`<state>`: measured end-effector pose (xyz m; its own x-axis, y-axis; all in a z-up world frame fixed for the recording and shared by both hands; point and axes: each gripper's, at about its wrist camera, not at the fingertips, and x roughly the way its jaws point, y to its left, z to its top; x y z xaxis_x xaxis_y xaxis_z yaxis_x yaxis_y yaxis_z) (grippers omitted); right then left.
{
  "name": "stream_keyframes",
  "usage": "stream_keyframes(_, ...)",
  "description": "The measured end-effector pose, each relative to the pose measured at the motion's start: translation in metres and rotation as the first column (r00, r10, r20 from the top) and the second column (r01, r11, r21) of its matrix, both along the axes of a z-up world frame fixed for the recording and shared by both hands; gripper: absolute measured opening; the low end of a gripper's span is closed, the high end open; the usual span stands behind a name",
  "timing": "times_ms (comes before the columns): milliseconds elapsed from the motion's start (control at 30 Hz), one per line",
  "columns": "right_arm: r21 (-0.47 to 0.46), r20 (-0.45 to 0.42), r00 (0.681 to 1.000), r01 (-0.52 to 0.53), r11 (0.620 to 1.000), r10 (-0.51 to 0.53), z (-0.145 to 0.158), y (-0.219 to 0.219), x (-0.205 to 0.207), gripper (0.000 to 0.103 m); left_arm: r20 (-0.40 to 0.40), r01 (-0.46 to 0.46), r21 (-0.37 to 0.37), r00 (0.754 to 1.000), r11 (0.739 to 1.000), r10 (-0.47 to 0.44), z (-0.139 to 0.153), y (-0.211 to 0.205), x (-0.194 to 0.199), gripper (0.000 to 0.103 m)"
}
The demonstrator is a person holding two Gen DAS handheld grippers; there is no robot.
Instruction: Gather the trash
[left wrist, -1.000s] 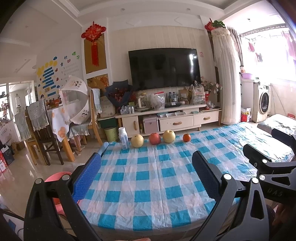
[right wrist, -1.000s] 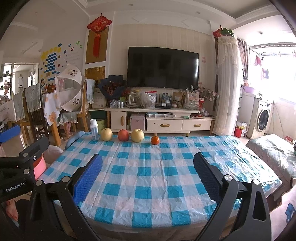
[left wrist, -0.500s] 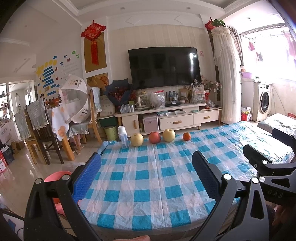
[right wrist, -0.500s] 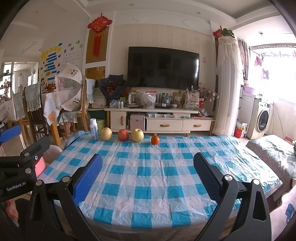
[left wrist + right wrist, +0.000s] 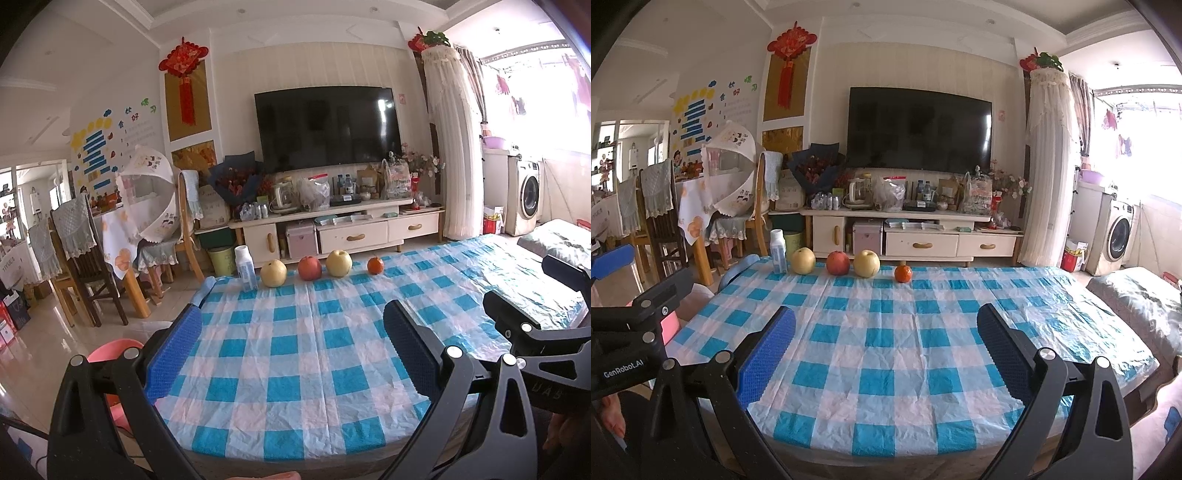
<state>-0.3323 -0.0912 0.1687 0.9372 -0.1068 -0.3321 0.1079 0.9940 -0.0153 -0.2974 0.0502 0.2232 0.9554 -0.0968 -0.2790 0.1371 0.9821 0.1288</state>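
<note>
A white bottle [image 5: 245,267] [image 5: 778,251] stands at the far left edge of a table with a blue-and-white checked cloth [image 5: 314,343] [image 5: 905,332]. Beside it in a row lie a yellow pear [image 5: 273,273] [image 5: 803,260], a red apple [image 5: 310,268] [image 5: 838,263], a second yellow pear [image 5: 339,263] [image 5: 866,263] and a small orange [image 5: 375,265] [image 5: 903,273]. My left gripper [image 5: 291,350] is open and empty above the table's near edge. My right gripper [image 5: 886,350] is open and empty, level with it.
A pink bin [image 5: 110,350] stands on the floor left of the table. A green bin [image 5: 221,258] sits by the TV cabinet [image 5: 332,232]. Dining chairs [image 5: 81,266] stand at the left. A cushion [image 5: 1141,295] lies right of the table.
Both grippers have barely moved; the view has drifted only slightly. Nothing was taken hold of or let go.
</note>
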Motion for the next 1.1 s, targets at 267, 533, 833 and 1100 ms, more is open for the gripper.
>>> stream_keyframes(267, -0.003, -0.017, 1.000, -0.007, 1.000, 0.007, -0.015, -0.004, 0.017, 0.097, -0.011, -0.004, -0.003, 1.000, 1.000, 0.004, -0.002, 0.011, -0.010, 0.099)
stream_keyframes(533, -0.003, -0.027, 0.999, -0.017, 1.000, 0.017, -0.023, -0.003, 0.027, 0.097, -0.037, -0.003, 0.012, 0.999, 1.000, 0.004, -0.007, 0.025, -0.001, 0.099)
stream_keyframes(833, 0.023, -0.085, 0.995, -0.042, 0.999, 0.044, -0.048, -0.003, 0.062, 0.097, -0.091, 0.001, 0.041, 0.996, 0.999, 0.003, -0.021, 0.035, 0.015, 0.099)
stream_keyframes(1100, 0.087, -0.209, 0.977, -0.025, 0.996, 0.042, -0.083, -0.025, 0.140, 0.097, -0.244, -0.074, 0.057, 0.966, 0.996, 0.086, -0.060, 0.030, 0.092, 0.099)
